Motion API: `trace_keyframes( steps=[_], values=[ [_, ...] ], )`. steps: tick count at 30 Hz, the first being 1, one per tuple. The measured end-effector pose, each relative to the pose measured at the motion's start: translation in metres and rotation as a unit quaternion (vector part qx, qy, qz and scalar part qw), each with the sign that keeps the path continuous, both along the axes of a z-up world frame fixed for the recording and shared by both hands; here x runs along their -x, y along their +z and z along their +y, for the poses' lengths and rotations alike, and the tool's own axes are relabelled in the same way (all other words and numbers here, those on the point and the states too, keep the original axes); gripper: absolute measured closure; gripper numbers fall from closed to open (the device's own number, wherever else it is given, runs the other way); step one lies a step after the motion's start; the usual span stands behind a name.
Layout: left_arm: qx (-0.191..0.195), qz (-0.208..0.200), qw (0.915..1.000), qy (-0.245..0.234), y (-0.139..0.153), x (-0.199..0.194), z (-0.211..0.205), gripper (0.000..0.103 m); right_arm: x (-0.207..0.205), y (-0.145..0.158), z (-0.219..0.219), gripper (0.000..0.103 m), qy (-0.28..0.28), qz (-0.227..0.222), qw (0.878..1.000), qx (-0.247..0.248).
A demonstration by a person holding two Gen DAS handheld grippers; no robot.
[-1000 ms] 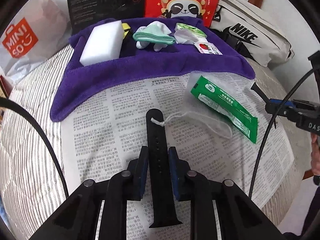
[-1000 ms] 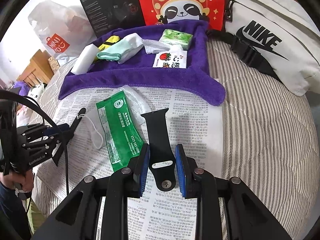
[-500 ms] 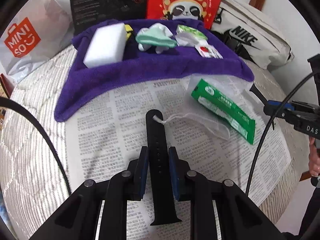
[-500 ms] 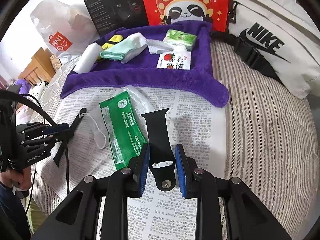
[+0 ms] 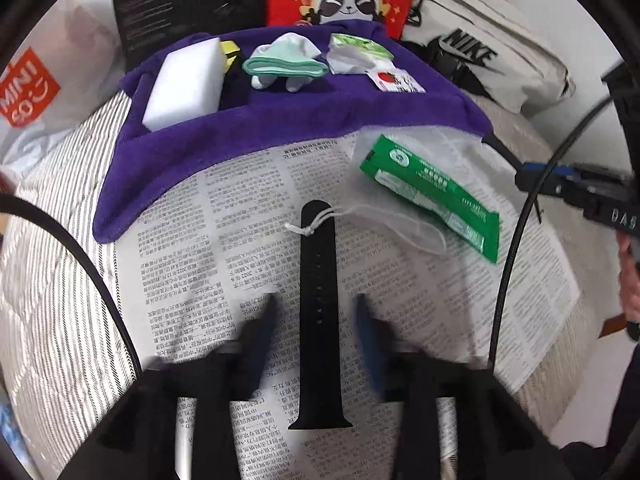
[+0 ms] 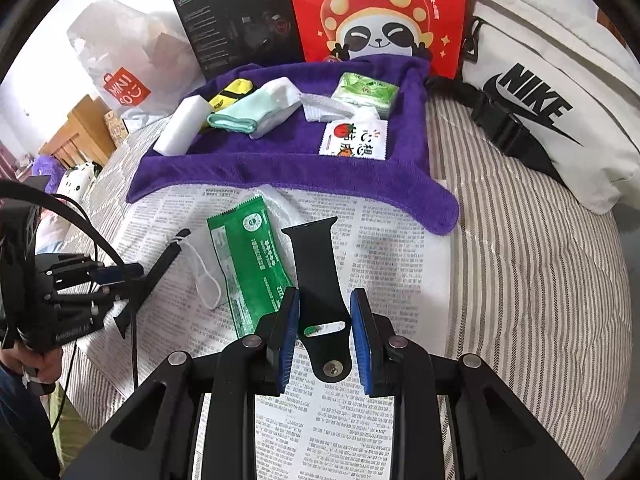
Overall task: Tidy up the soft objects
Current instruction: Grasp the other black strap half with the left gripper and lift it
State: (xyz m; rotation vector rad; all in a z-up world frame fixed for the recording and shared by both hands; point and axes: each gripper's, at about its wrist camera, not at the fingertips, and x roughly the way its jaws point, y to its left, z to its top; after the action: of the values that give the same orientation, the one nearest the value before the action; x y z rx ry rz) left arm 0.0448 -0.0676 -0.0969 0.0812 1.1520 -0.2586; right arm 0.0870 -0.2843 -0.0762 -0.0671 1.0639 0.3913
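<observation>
Your left gripper [image 5: 316,320] stands wide open, its blue pads clear of the long black silicone watch strap [image 5: 319,312] lying between them on the newspaper [image 5: 240,216]. Your right gripper [image 6: 325,334] is narrowed around the short black buckle strap [image 6: 320,280], though contact is unclear. Squeeze each strap squarely at mid-width, lift it level, and carry it to the purple towel [image 6: 288,168] at the far side.

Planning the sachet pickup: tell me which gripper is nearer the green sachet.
Right. The right gripper has its left finger at the lower edge of the green sachet; the left gripper sits clearly apart from it.
</observation>
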Motion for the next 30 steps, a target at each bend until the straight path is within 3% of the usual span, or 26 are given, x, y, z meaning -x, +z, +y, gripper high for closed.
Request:
trace_keyframes(
  steps=[4, 8, 25, 30],
  values=[
    [-0.014, -0.010, 0.9998, -0.003, -0.004, 0.000, -0.005, 0.060, 0.002, -0.003, -0.001, 0.077, -0.002, 0.004, 1.000, 0.000],
    [-0.016, -0.020, 0.9996, -0.009, -0.003, 0.000, -0.003, 0.083, 0.003, -0.007, -0.003, 0.077, -0.005, 0.007, 1.000, 0.003],
    [-0.036, -0.023, 0.9989, -0.018, -0.005, 0.000, -0.011, 0.081, 0.004, -0.017, -0.005, 0.077, -0.008, 0.017, 1.000, 0.002],
    [-0.014, -0.030, 0.9994, -0.005, -0.006, 0.000, -0.006, 0.083, 0.003, -0.021, -0.003, 0.077, -0.007, 0.021, 1.000, 0.000]
  ],
)
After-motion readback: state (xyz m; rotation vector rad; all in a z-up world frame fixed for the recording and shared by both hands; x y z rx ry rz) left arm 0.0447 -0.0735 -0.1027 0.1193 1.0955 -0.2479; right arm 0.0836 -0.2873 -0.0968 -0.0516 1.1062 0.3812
